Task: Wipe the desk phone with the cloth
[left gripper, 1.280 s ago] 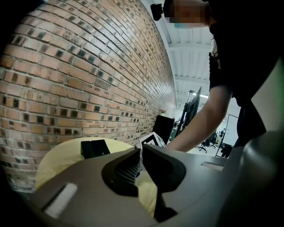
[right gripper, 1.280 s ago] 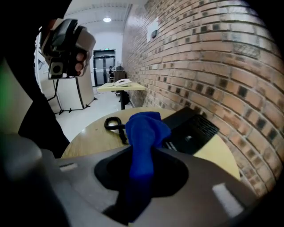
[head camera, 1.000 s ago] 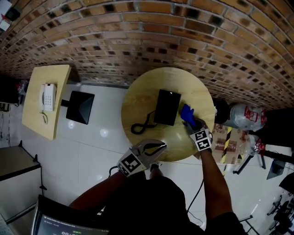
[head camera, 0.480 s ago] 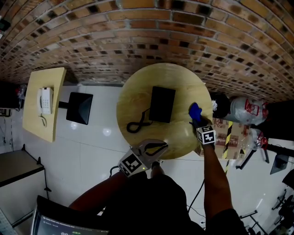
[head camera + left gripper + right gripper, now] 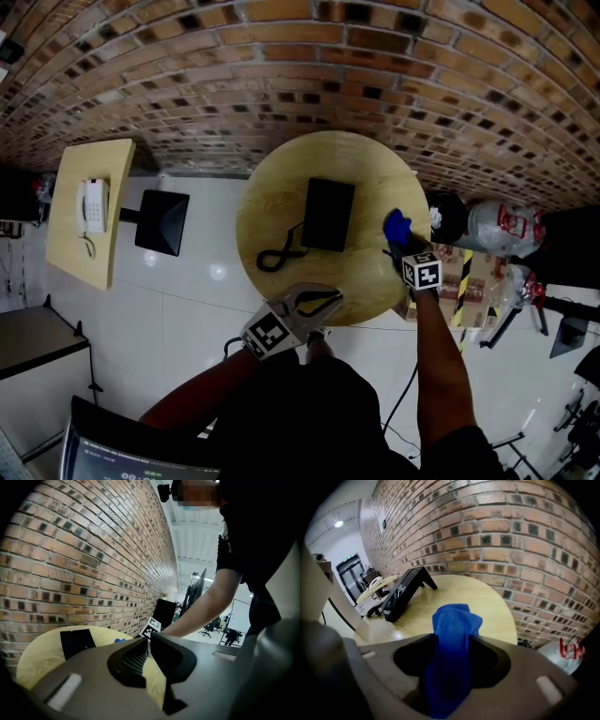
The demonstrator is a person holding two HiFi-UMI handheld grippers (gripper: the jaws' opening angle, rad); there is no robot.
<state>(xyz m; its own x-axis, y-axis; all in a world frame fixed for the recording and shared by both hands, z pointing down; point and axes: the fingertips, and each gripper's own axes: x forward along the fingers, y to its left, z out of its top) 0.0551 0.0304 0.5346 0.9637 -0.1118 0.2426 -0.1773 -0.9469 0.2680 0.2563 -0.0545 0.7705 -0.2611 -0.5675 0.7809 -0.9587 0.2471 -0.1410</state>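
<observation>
The black desk phone [image 5: 328, 215] lies on the middle of the round wooden table [image 5: 281, 187], with its coiled cord [image 5: 277, 255] at its left. My right gripper [image 5: 400, 244] hangs over the table's right edge, to the right of the phone and apart from it. Its jaws are opening with the blue cloth [image 5: 397, 226] still bunched between them. In the right gripper view the cloth [image 5: 452, 639] fills the gap of that gripper [image 5: 452, 643], and the phone [image 5: 405, 594] sits further left. My left gripper [image 5: 323, 300] rests shut and empty at the table's near edge.
A brick wall runs behind the table. At the left stand a small square table [image 5: 70, 234] with a white phone [image 5: 96, 200] and a black box [image 5: 162, 220]. To the right of the round table are a large bottle [image 5: 502, 234] and cardboard [image 5: 473, 281].
My right gripper has carried the blue cloth rightward, off the phone's side to the table's right edge. The left gripper has stayed where it was.
</observation>
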